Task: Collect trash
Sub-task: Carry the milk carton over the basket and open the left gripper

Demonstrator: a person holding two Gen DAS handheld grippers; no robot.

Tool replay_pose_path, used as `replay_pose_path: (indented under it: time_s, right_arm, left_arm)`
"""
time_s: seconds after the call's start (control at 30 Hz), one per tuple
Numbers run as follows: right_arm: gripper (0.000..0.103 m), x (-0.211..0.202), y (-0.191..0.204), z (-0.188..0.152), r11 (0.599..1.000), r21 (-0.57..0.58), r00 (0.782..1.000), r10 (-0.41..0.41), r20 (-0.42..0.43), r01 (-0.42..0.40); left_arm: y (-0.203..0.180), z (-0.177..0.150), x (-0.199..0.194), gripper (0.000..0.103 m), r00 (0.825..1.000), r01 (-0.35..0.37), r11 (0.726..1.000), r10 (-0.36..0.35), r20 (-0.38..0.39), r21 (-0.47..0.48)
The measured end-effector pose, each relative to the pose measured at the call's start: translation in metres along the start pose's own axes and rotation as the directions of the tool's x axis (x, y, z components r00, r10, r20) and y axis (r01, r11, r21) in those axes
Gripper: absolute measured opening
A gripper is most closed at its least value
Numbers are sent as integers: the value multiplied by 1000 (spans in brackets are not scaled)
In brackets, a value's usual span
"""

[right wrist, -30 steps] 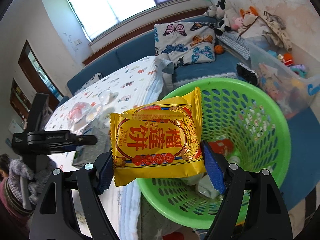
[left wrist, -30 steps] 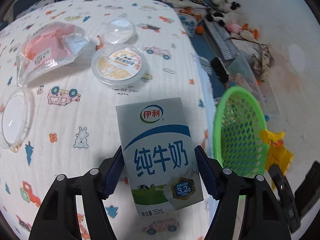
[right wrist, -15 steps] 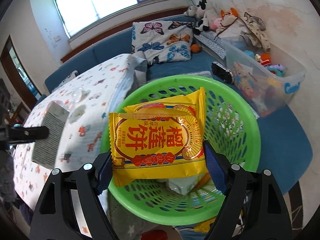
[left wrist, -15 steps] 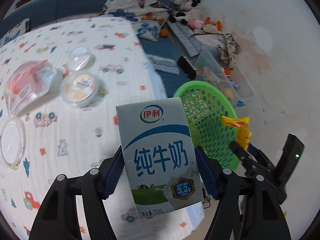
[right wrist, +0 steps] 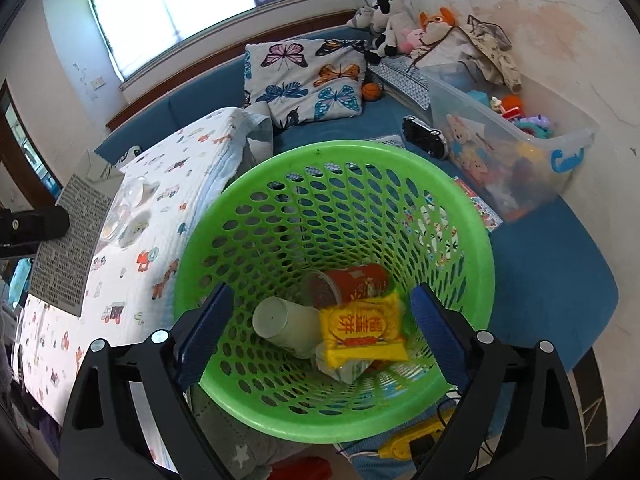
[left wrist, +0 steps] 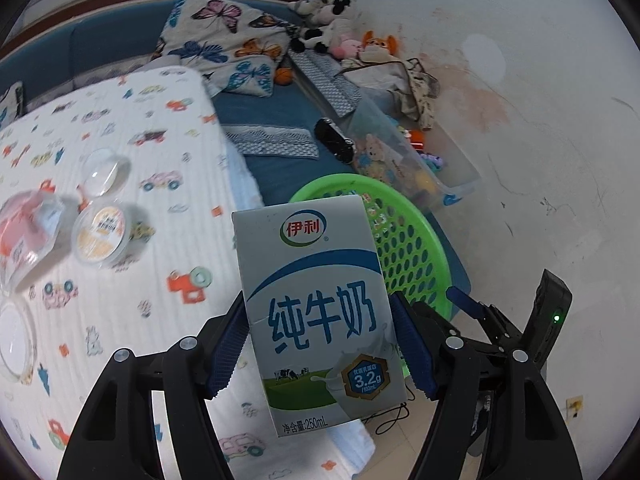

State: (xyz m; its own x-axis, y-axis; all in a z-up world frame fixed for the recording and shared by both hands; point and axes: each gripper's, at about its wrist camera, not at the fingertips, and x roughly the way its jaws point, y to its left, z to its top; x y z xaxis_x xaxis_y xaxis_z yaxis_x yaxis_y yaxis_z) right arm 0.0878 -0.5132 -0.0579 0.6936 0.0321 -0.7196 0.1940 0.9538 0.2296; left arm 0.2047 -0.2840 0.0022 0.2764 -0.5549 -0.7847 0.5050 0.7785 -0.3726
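In the left wrist view, the left gripper (left wrist: 320,344) clamps an upright milk carton (left wrist: 318,308) between its blue pads, held over the quilt's edge with the green basket (left wrist: 416,248) just behind. In the right wrist view, the right gripper (right wrist: 320,328) hangs spread wide and empty over the basket (right wrist: 256,184), where the yellow snack packet (right wrist: 362,330) lies among cups at the bottom.

- We see a white-and-blue milk carton (left wrist: 320,312), upright, raised above the table's near right edge.
- We see a yellow snack packet (right wrist: 362,330) lying flat inside the green basket (right wrist: 256,172), against a white cup (right wrist: 284,326).
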Motion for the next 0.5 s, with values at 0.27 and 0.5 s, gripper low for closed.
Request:
replay_pose_path:
  time_s: [0.27,0.5]
  right_arm:
    - [90,-19,-6,-2,1000,9,1000,3,25,-3]
    - [90,-37,-10,-11,1000,13,999,-9,47,8]
  left_arm:
    - [-26,10,17,67,1000,13,997,-12,-12,77]
    - [-55,15,51,67,999,14,985,-5,-49,170]
